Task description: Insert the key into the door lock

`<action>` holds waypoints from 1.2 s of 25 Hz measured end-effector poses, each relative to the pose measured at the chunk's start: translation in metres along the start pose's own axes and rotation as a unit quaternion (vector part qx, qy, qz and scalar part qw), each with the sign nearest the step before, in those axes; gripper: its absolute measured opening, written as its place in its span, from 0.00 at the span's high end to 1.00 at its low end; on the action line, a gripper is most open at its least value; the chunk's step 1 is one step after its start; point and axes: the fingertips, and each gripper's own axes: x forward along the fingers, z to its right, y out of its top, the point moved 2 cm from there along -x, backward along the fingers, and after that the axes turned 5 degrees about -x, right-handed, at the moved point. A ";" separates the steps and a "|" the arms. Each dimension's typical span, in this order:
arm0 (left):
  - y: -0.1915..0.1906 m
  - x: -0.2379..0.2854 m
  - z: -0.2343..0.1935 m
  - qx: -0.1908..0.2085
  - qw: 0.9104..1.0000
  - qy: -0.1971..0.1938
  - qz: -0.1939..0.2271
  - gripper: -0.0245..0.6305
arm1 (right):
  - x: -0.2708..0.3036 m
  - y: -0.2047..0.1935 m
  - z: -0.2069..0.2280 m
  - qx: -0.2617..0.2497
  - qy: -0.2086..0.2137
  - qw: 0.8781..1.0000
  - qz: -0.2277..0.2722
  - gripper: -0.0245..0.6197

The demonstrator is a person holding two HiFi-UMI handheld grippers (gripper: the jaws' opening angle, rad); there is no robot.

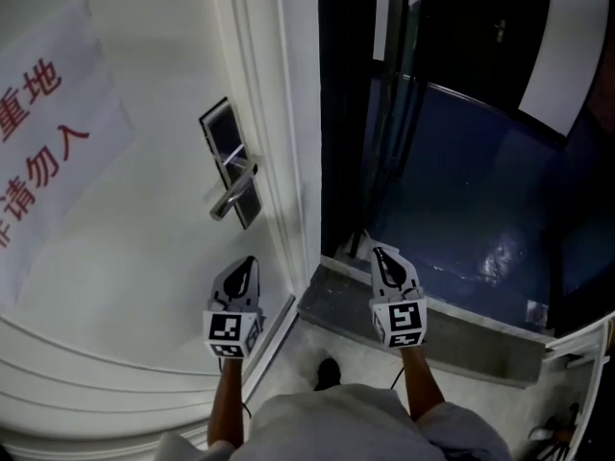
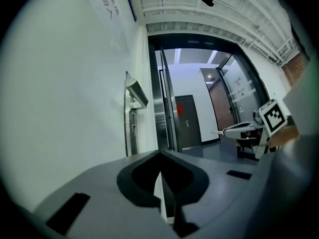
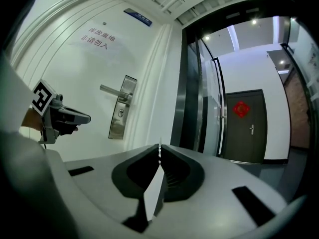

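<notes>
Approach step: key held, not yet at the lock.
The key point(image 3: 159, 152) sits edge-on, pinched in the right tool point(image 1: 381, 254), well apart from the door lock point(image 1: 231, 161). The left tool point(image 1: 252, 261) is closed and empty. The next move likely calls for aligning the blade with the keyhole under the handle point(image 1: 233, 192).

Your door's point(image 1: 144, 257) smooth matt paint with a paper sign point(image 1: 53, 152); lock plate point(image 1: 229, 157) and handle point(image 1: 231, 198) are brushed metal, and the floor point(image 1: 461, 200) past it is glossy.
</notes>
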 end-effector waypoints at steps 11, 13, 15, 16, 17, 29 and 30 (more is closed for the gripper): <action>-0.011 0.066 -0.012 -0.009 0.999 0.023 -0.027 0.94 | 0.075 -0.022 0.035 0.003 0.027 1.000 -0.011 0.92; -0.010 0.068 -0.014 -0.006 0.999 0.024 -0.023 0.94 | 0.081 -0.025 0.033 0.004 0.032 0.999 -0.012 0.92; -0.007 0.067 -0.017 -0.004 1.000 0.026 -0.015 0.94 | 0.088 -0.027 0.027 0.003 0.040 0.999 -0.013 0.92; -0.006 0.065 -0.019 -0.006 0.999 0.030 -0.014 0.94 | 0.093 -0.026 0.023 0.002 0.045 0.999 -0.012 0.92; -0.005 0.062 -0.022 -0.009 0.999 0.034 -0.009 0.94 | 0.097 -0.024 0.017 0.002 0.052 0.999 -0.010 0.92; -0.001 -0.006 -0.060 -0.004 0.994 0.108 0.004 0.94 | 0.132 0.016 -0.084 -0.007 0.168 0.985 0.035 0.92; 0.000 -0.012 -0.063 -0.003 0.993 0.115 0.003 0.94 | 0.134 0.019 -0.090 -0.007 0.175 0.984 0.039 0.92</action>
